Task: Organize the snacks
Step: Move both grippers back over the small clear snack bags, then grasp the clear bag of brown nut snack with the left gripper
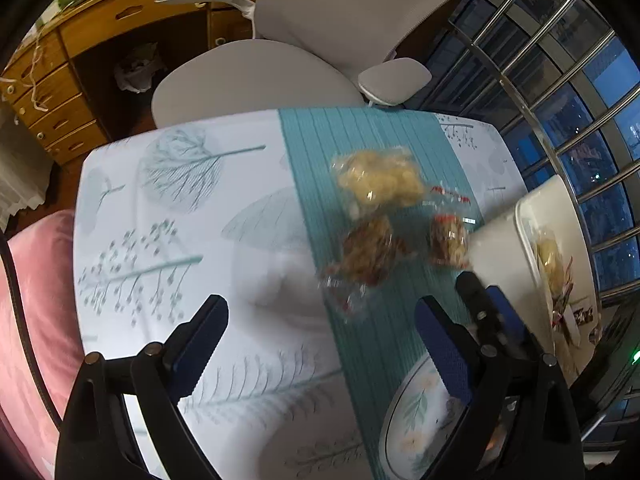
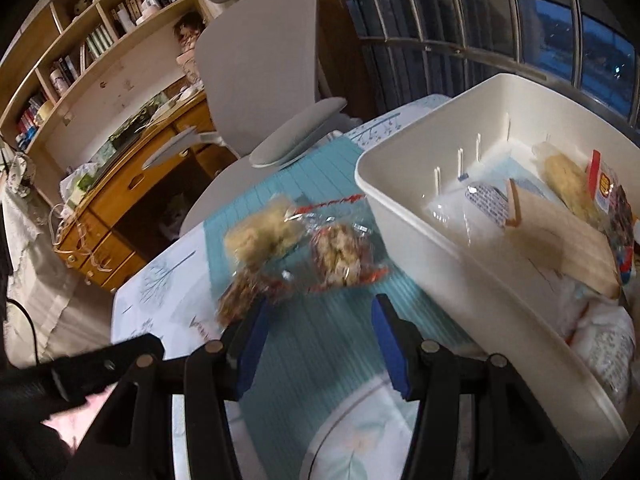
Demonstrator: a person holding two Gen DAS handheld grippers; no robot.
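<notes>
Plate (image 2: 360, 432) nearest; snack bags (image 2: 296, 248) beside bin (image 2: 420, 216).

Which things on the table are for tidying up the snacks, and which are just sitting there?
For the job:
- pale yellow snack bag
- brown snack bag
- red-edged snack bag
- white bin, already holding some snacks
- left gripper and right gripper, both open, holding nothing

Just lying about:
- flowered plate
- teal runner
- grey chair

A teal ribbed runner (image 1: 360, 140) crosses a white tablecloth (image 1: 180, 220) printed with grey-green trees and leaves.
</notes>
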